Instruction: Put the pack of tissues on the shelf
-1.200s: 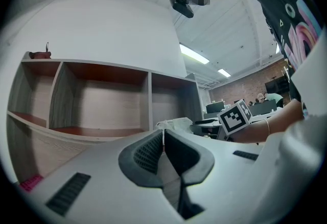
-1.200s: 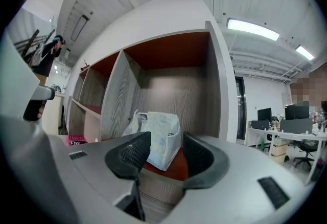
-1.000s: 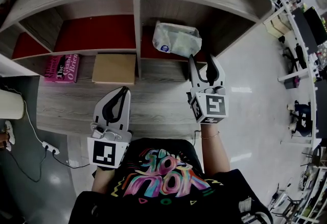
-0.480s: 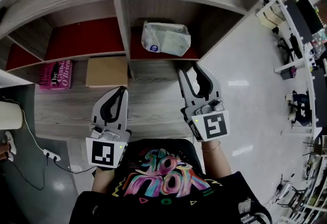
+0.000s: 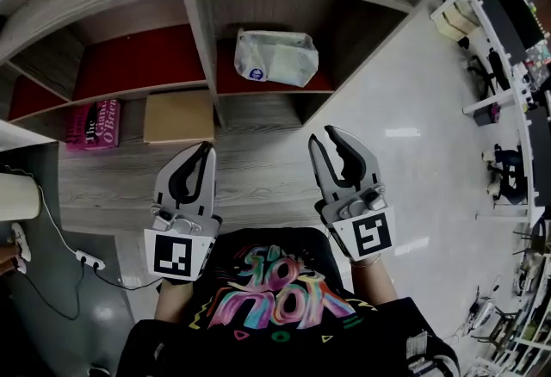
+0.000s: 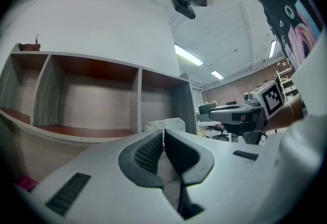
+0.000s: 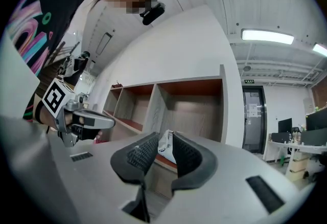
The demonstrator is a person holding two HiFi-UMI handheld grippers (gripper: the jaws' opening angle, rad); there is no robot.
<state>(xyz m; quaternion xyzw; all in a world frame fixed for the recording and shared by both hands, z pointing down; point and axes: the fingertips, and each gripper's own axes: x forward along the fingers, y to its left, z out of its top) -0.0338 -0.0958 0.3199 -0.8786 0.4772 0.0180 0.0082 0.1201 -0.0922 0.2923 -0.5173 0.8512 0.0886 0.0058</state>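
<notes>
Well beyond right gripper (image 5: 325, 136), fingers (image 5: 320, 173) just narrowed, empty: pack of tissues (image 5: 275, 57) on shelf (image 5: 138, 65).

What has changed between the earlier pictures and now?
The right gripper drew back from the shelf toward the person, leaving the tissues there; its jaws have just been closing, nothing between them. The tissues stayed in their compartment, and the left gripper, book and box kept their places.
</notes>
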